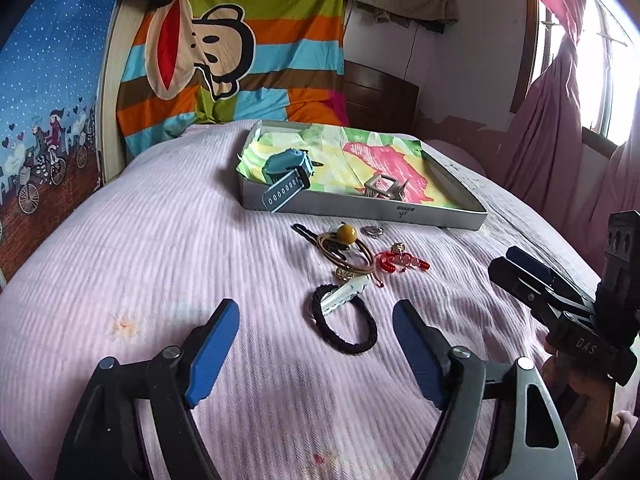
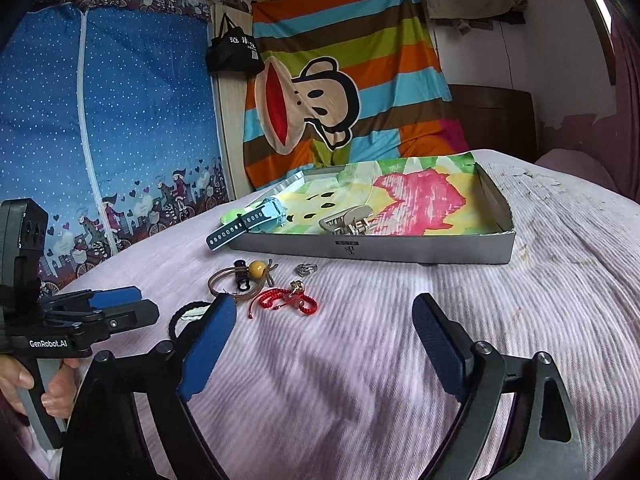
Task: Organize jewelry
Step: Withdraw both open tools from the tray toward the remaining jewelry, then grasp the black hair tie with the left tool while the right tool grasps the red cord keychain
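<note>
my claws: both wide open, empty | risk: snagging cord beside tie, dragging both short of box

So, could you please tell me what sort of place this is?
Most likely a home bedroom: a bed with a pink ribbed bedspread, a blue zip-front fabric wardrobe and a pink window curtain.

Pale pink ribbed bedspread. Grey box, lining green, yellow, pink. Blue watch inside, left. Near box: amber bead, red cord bracelet, black hair tie. Far wall: striped cartoon-monkey sheet; left, blue dotted cloth. Gripper pads blue.
</note>
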A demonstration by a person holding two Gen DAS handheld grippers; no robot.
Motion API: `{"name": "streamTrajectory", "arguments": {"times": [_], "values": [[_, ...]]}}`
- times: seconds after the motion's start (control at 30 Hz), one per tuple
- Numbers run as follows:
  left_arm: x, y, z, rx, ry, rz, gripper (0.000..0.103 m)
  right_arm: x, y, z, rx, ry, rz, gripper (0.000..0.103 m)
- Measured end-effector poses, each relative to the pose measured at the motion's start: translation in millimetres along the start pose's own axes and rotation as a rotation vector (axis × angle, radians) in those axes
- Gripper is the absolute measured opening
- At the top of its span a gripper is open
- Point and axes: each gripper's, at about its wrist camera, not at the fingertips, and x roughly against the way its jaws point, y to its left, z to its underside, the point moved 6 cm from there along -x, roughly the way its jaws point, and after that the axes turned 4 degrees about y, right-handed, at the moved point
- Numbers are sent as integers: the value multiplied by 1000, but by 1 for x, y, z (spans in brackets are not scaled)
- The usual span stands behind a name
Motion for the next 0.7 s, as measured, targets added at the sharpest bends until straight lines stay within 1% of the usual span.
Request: {"name": "streamTrajectory", "arguments": {"times": [0.03,0.1,0.13,0.2,0.23,0.27,0.3,0.5,0.63,0.67,0.7], "values": [[-3,0,1,1,14,9,68,-3,1,1,3,10,-2,80],[-8,-2,4,2,43,25,55,-9,3,2,12,31,-9,73],[-10,-2,5,1,55,29,53,-12,5,3,17,43,-13,70],[-14,-5,7,-2,79,41,44,-19,7,5,25,70,-14,66],[-17,-5,8,-4,93,46,41,-22,8,5,29,82,-16,62],[-19,-6,9,-4,109,48,34,-26,9,6,32,95,-18,59],[-22,-7,10,-5,123,48,30,-29,10,7,35,107,-19,58],[-30,-7,14,-3,164,37,14,-51,16,6,53,158,-33,48],[-33,-3,14,19,173,41,9,-67,20,4,70,197,-28,44],[-34,-2,15,23,175,41,7,-70,20,4,70,208,-27,39],[-34,-2,15,25,176,42,7,-72,20,5,69,217,-27,36]]}}
